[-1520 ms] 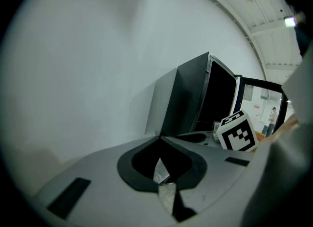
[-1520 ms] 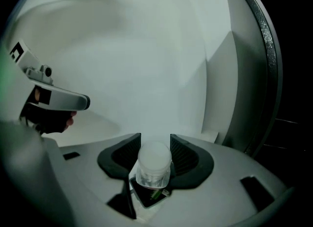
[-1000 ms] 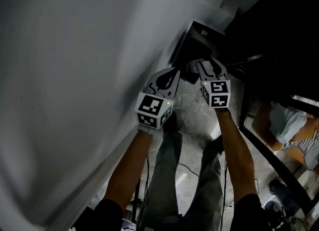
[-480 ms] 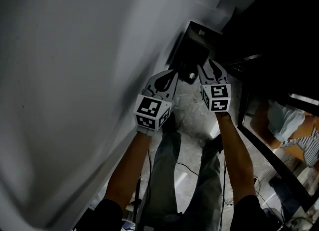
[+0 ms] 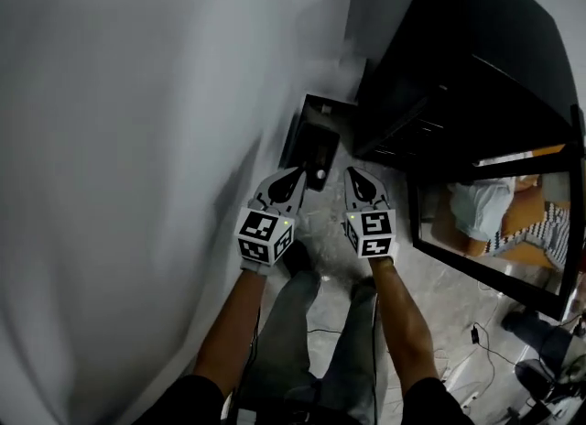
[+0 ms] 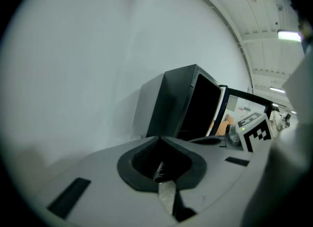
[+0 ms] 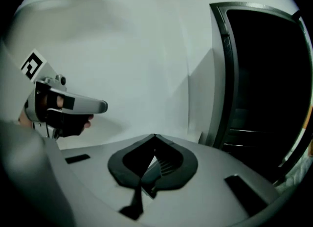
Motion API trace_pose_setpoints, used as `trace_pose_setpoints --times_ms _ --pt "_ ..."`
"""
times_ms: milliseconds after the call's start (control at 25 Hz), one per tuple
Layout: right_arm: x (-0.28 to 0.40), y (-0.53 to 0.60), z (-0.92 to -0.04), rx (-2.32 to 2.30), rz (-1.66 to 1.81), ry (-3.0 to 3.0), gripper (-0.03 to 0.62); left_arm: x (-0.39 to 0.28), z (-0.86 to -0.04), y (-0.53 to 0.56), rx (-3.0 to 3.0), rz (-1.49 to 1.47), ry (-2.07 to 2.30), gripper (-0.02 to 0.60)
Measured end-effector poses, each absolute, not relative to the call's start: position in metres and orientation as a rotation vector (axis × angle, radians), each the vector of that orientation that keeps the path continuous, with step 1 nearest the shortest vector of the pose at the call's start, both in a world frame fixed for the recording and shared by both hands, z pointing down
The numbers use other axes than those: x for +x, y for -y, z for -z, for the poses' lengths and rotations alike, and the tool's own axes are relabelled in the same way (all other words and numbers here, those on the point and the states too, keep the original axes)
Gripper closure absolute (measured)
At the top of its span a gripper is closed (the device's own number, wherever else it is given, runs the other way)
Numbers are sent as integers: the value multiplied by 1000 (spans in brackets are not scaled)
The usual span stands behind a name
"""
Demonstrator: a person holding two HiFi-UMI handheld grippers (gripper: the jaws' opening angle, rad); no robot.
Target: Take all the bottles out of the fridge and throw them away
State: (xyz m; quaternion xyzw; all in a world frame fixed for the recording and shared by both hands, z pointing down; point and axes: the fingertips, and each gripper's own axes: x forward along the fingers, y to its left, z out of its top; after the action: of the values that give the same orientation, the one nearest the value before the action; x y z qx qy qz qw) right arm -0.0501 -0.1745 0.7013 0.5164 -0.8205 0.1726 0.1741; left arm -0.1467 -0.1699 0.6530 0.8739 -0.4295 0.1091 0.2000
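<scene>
no bottle shows in any view, and the fridge [image 5: 458, 75] interior is too dark to read. the fridge stands ahead and to the right of both grippers, nearer the right gripper [image 5: 352, 176]. that gripper's jaws have just been closing and meet on nothing. the left gripper [image 5: 293, 174] is closed and empty too. a dark bin [image 5: 311, 144] sits on the floor just ahead.

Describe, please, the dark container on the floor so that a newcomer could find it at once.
Start at the tall black cabinet against the white wall. Beside its foot, on the pale floor, sits the dark container: a low, open-topped rectangle, the only small box there.
</scene>
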Motion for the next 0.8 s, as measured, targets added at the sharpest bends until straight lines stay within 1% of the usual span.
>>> trace_pose_setpoints --times_ms 200,440,560,800 --pt "-33 136 -617 1513 -532 2339 586 -126 -579 142 2482 -278 1159 575" --pt "12 85 -528 1572 -549 2373 586 -86 -493 102 2524 -199 1117 575" --pt "36 49 -496 1602 -545 2374 586 -69 -455 73 2555 -176 1114 575" --pt "95 -20 -448 1673 -546 2359 586 -30 -415 9 2582 -183 1077 575"
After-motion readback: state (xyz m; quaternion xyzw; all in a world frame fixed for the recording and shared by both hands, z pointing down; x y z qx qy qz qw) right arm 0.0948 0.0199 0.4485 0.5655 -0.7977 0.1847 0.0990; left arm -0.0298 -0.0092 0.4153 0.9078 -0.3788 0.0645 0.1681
